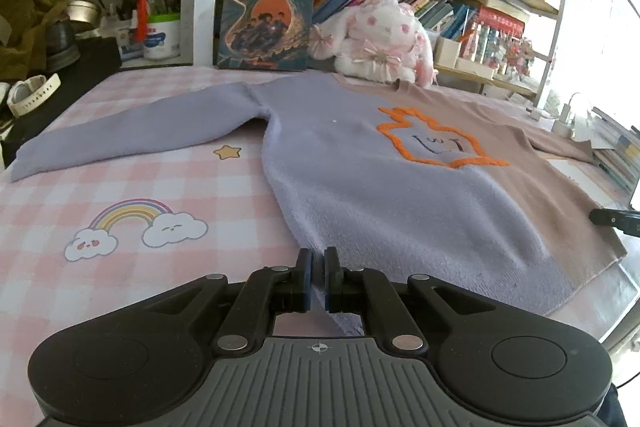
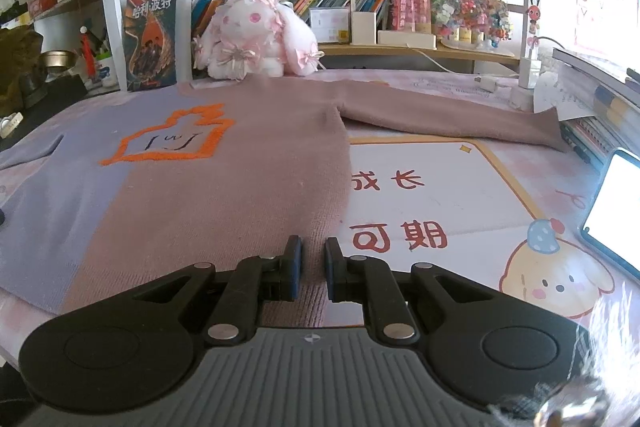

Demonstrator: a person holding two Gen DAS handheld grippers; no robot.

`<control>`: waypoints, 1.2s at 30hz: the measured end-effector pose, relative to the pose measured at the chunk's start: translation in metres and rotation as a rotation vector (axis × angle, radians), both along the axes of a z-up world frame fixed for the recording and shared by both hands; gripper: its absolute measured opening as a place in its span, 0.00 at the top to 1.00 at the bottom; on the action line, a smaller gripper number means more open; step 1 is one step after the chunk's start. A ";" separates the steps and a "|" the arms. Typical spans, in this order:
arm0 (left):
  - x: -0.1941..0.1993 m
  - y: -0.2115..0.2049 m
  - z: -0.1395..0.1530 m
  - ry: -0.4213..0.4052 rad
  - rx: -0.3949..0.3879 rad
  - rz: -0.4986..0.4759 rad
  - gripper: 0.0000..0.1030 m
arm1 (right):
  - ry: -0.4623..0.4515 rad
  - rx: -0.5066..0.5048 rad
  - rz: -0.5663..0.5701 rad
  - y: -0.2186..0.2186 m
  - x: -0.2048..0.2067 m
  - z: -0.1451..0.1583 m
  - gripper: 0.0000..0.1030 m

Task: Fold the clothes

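Note:
A two-tone sweater (image 1: pixel 380 187), lilac on one half and dusty pink on the other, lies flat with an orange outline motif on its chest and both sleeves spread out. My left gripper (image 1: pixel 316 267) is shut on the lilac hem corner. In the right wrist view the sweater (image 2: pixel 200 195) fills the left and middle. My right gripper (image 2: pixel 313 255) sits over the pink hem corner with its jaws a narrow gap apart and the hem edge between them; whether they grip it is unclear. The pink sleeve (image 2: pixel 460 123) stretches to the right.
The pink checked table mat (image 1: pixel 120 195) carries rainbow and star prints. A plush bunny (image 1: pixel 380 39) and an upright book (image 1: pixel 264 11) stand at the back before bookshelves. A tablet (image 2: pixel 612 207) and stacked books lie at the right. A watch (image 1: pixel 32 95) lies far left.

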State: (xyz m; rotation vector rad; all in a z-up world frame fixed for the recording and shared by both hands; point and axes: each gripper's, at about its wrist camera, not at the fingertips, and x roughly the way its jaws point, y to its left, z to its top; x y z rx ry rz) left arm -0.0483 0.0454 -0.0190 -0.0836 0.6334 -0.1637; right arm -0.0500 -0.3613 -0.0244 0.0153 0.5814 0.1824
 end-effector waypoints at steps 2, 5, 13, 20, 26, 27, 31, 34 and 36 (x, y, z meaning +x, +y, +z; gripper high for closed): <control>-0.001 0.000 -0.001 -0.002 0.002 0.003 0.95 | 0.000 0.007 0.002 -0.001 -0.001 0.000 0.89; -0.001 0.000 -0.002 -0.005 -0.001 0.006 0.95 | -0.005 0.008 0.001 -0.001 -0.003 -0.001 0.89; -0.003 -0.005 -0.001 -0.020 0.037 0.005 0.95 | -0.016 0.007 -0.009 0.001 -0.005 -0.002 0.88; -0.003 -0.003 -0.002 -0.025 0.035 0.004 0.95 | -0.015 -0.001 -0.008 0.001 -0.006 -0.002 0.88; -0.001 -0.001 -0.002 -0.028 0.034 0.008 0.95 | -0.012 0.000 -0.009 0.003 -0.007 -0.002 0.88; 0.000 -0.001 -0.002 -0.028 0.033 0.008 0.95 | -0.010 0.002 -0.010 0.003 -0.006 -0.002 0.88; 0.001 -0.001 -0.003 -0.028 0.032 0.012 0.95 | -0.010 0.004 0.000 0.003 -0.005 -0.002 0.88; 0.001 -0.001 -0.003 -0.028 0.032 0.014 0.95 | -0.012 0.009 0.002 0.003 -0.003 -0.003 0.88; 0.002 -0.001 -0.003 -0.028 0.032 0.016 0.95 | -0.014 0.004 0.007 0.003 -0.002 -0.003 0.88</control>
